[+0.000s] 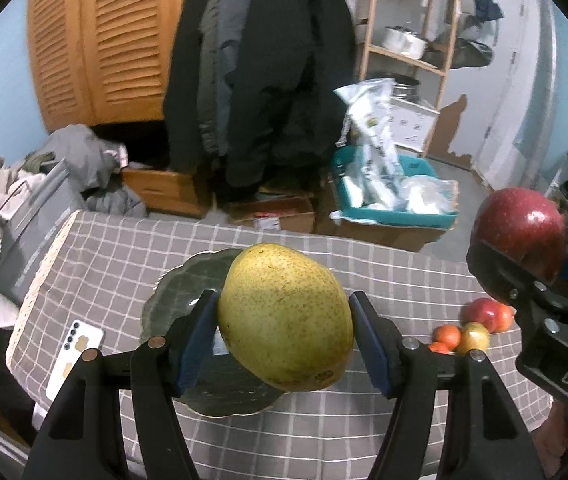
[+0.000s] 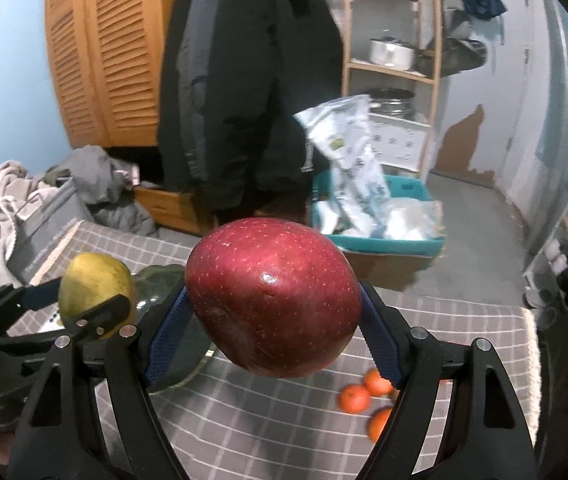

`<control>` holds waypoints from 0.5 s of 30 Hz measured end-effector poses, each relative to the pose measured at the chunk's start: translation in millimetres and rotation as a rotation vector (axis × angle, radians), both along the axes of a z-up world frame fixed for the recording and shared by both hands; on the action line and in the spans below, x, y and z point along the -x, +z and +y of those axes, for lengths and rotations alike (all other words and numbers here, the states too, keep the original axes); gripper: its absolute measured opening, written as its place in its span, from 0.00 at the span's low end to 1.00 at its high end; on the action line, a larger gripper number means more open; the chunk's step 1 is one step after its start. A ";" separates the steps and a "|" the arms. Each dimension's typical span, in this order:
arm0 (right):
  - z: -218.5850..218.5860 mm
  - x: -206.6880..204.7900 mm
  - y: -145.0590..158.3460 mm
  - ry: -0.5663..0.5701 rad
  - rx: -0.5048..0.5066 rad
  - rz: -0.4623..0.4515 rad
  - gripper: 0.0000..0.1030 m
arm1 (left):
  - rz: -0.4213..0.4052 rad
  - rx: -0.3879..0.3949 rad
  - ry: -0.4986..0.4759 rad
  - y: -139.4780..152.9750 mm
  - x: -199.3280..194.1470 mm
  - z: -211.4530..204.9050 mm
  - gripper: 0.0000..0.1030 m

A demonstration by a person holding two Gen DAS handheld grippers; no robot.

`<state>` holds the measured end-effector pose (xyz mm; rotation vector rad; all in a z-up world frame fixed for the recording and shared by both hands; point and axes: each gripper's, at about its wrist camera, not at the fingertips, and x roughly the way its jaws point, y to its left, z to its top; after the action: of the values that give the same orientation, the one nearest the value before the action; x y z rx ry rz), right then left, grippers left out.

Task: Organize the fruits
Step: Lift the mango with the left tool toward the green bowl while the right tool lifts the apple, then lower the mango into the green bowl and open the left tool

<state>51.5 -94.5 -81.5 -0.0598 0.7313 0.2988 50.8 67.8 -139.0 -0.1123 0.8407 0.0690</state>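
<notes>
Cluttered room, table under a grey checked cloth [image 1: 123, 264]; you hold one fruit in each gripper above it.

Your left gripper [image 1: 286, 320] is clenched on a yellow-green pear [image 1: 286, 316], blue pads pressing both its sides, and it hangs over a dark green plate [image 1: 175, 296] lying on the cloth. Your right gripper [image 2: 273, 316] grasps a red apple [image 2: 273, 300] the same way, to the right of the pear and raised off the table. Loose fruit lies on the cloth toward the right: a few small oranges [image 2: 354, 398], with a red apple and a yellowish fruit [image 1: 474, 336] touching them. A white phone [image 1: 73, 356] lies left of the plate. Behind the table: a dark coat [image 1: 267, 72], a louvred wooden cabinet [image 1: 99, 40], and a teal bin [image 1: 392, 212] of bags.
</notes>
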 end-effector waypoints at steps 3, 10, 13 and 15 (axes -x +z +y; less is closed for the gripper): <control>18.0 -6.3 -6.3 0.029 -0.006 0.023 0.77 | 0.028 -0.001 0.029 -11.9 -4.3 16.8 0.66; 54.8 -25.7 -29.5 0.077 -0.014 0.101 0.77 | 0.104 0.004 0.092 -44.9 -11.9 51.5 0.66; 68.6 -30.2 -38.9 0.092 0.000 0.119 0.77 | 0.127 0.013 0.109 -56.0 -15.2 60.7 0.66; 77.5 -34.5 -46.9 0.100 0.010 0.136 0.77 | 0.144 0.011 0.122 -64.5 -17.9 65.9 0.66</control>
<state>86.0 -17.0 -128.3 -0.0868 0.8667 0.3978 68.8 133.7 -203.5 -0.1709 0.9780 0.1889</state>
